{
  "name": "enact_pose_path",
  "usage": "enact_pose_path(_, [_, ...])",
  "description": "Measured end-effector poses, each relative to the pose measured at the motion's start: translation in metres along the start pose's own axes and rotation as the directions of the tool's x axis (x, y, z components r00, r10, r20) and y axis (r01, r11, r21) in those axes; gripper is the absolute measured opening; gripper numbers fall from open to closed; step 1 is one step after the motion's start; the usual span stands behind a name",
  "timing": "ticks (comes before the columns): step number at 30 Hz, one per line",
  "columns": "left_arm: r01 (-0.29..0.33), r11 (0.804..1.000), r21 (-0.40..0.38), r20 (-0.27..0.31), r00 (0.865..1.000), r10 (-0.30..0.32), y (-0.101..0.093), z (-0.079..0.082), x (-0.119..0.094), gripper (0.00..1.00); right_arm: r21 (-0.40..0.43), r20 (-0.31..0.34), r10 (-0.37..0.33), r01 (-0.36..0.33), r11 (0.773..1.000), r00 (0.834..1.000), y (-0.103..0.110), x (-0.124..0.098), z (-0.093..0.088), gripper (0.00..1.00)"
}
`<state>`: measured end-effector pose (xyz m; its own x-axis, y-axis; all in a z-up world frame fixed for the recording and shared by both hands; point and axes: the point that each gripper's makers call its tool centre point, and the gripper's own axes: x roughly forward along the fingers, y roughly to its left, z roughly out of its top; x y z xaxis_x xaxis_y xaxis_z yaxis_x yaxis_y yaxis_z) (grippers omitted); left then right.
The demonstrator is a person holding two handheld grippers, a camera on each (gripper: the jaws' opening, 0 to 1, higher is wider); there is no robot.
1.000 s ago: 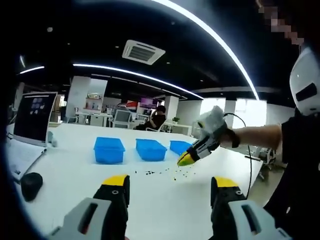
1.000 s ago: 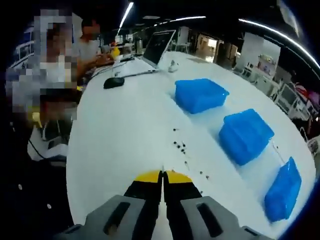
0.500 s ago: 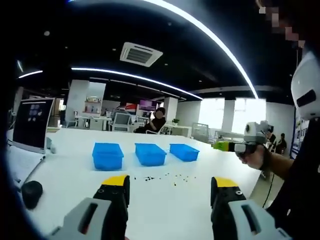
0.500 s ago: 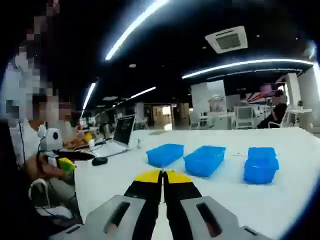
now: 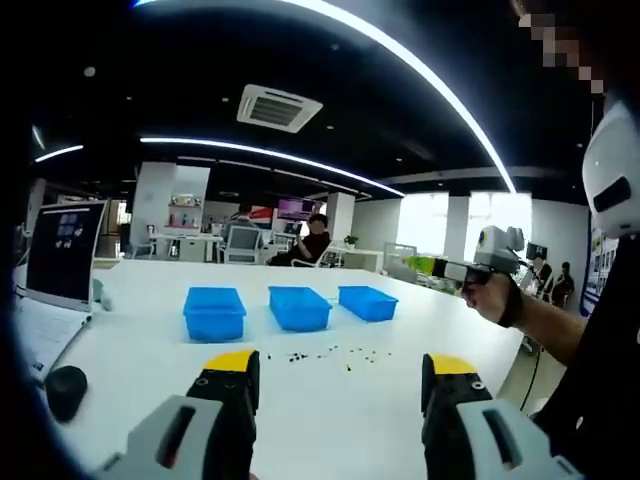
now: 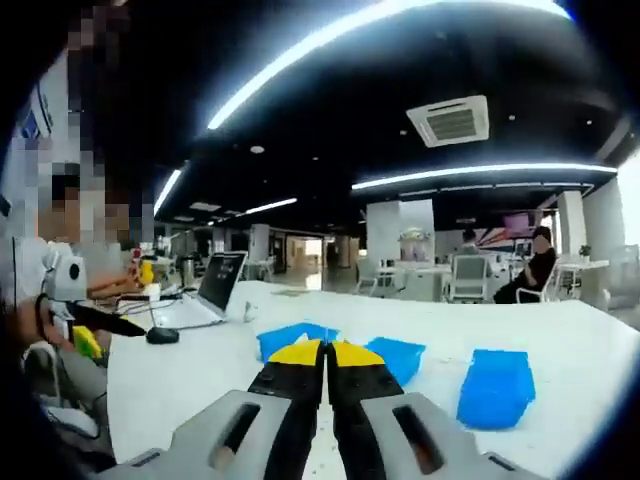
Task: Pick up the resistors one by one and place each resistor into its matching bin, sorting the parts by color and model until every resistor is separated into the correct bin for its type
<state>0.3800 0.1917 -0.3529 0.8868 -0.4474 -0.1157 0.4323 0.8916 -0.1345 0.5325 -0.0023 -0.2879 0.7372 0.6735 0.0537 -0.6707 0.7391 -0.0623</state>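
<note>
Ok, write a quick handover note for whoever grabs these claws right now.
Left claw: open, empty, held above the near table edge.
Right claw: jaws shut, raised level; whether a resistor is pinched between them can't be told.
Three blue bins stand in a row on the white table. The resistors lie scattered just in front of the bins.
Done: can't tell, the bin contents are hidden.
Left: pick up the loose resistors one by one and sort each into its matching bin.
</note>
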Motion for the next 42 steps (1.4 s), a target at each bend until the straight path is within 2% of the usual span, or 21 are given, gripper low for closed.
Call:
enact_pose_path(1, [0.000, 1.000, 0.000, 0.000, 1.000, 0.000, 0.000, 0.000, 0.000, 0.66, -0.007, -0.001, 0.001, -0.001, 1.000, 1.000, -0.001, 0.004, 0.001, 0.05])
enact_pose_path(5, [-0.013, 1.000, -0.005, 0.009, 1.000, 0.013, 0.001, 0.001, -0.004, 0.66, -0.036, -0.022, 0.001, -0.001, 0.999, 1.000, -0.023, 0.059, -0.004, 0.05])
enact_pose_path(10, [-0.029, 1.000, -0.011, 0.009, 1.000, 0.029, 0.005, 0.000, -0.009, 0.66, -0.012, -0.059, -0.010, 0.009, 1.000, 0.998, -0.051, 0.118, -0.016, 0.05])
enact_pose_path(16, [-0.048, 0.999, -0.012, 0.012, 0.999, 0.049, 0.010, 0.002, -0.013, 0.66, -0.056, -0.109, -0.042, 0.036, 0.998, 0.993, -0.067, 0.161, -0.027, 0.05])
enact_pose_path(19, [-0.057, 0.998, -0.013, 0.011, 0.998, 0.057, 0.011, 0.001, -0.015, 0.66, -0.061, -0.129, -0.049, 0.041, 0.997, 0.990, -0.071, 0.174, -0.031, 0.05])
enact_pose_path(27, [-0.060, 0.998, -0.011, 0.007, 0.998, 0.060, 0.010, 0.001, -0.014, 0.67, -0.066, -0.162, -0.055, 0.045, 0.997, 0.985, -0.073, 0.181, -0.045, 0.06])
enact_pose_path(32, [-0.054, 0.998, -0.011, 0.008, 0.999, 0.054, 0.008, 0.001, -0.013, 0.67, -0.090, -0.164, -0.067, 0.053, 0.995, 0.984, -0.076, 0.176, -0.048, 0.24])
enact_pose_path(38, [-0.049, 0.999, -0.008, 0.006, 0.999, 0.049, 0.006, 0.001, -0.012, 0.67, -0.072, -0.146, -0.062, 0.052, 0.996, 0.987, -0.080, 0.161, -0.038, 0.33])
enact_pose_path(42, [-0.041, 0.999, -0.004, 0.010, 0.999, 0.041, 0.005, 0.002, -0.010, 0.67, -0.035, -0.125, -0.036, 0.032, 0.999, 0.991, -0.077, 0.140, -0.028, 0.35])
